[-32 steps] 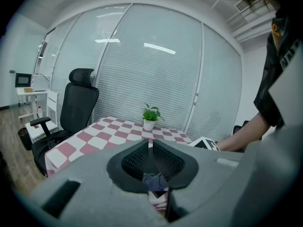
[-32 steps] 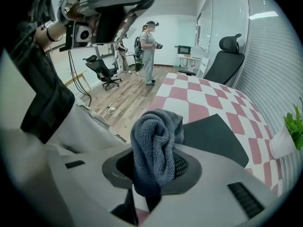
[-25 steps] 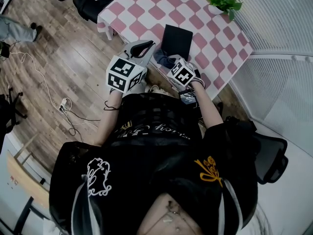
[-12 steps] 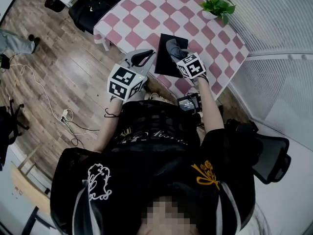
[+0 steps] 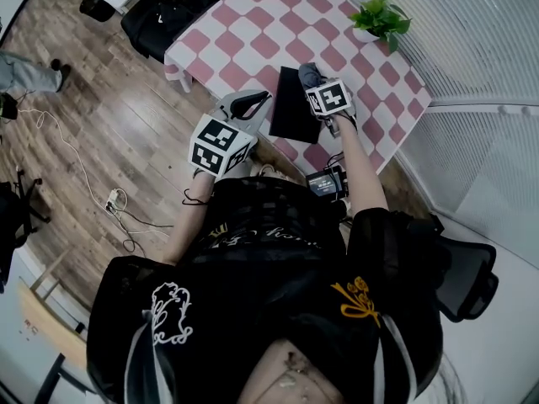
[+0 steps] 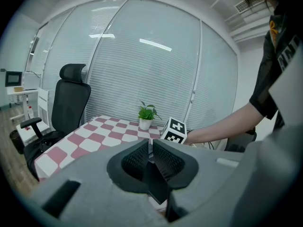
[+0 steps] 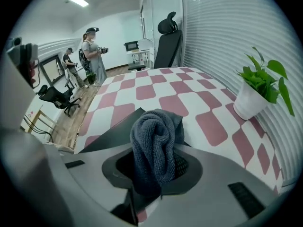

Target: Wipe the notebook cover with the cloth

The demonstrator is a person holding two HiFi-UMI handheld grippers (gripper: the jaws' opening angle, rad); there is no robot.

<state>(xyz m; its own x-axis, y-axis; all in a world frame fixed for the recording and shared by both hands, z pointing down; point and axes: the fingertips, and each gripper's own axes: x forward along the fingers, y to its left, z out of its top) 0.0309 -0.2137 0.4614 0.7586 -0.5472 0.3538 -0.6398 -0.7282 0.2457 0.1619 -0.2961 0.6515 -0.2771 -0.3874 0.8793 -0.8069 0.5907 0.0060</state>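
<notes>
grey towelling cloth (image 7: 154, 136) is pinched in your right gripper (image 7: 156, 167), bunched past the tips so fabric, not jaw, meets the black notebook (image 7: 111, 131) just below them. your left gripper (image 6: 150, 157), jaws pressed together on nothing, hangs clear beside the notebook's edge.

Our right gripper (image 7: 157, 168) clamps bunched grey cloth (image 7: 155, 143) over black notebook (image 7: 117, 129) on pink-checked table (image 7: 189, 97); potted plant (image 7: 258, 90) at right.

The black notebook (image 5: 293, 108) lies flat on the checkered table (image 5: 253, 36), bunched grey cloth (image 5: 308, 75) at its far corner.
</notes>
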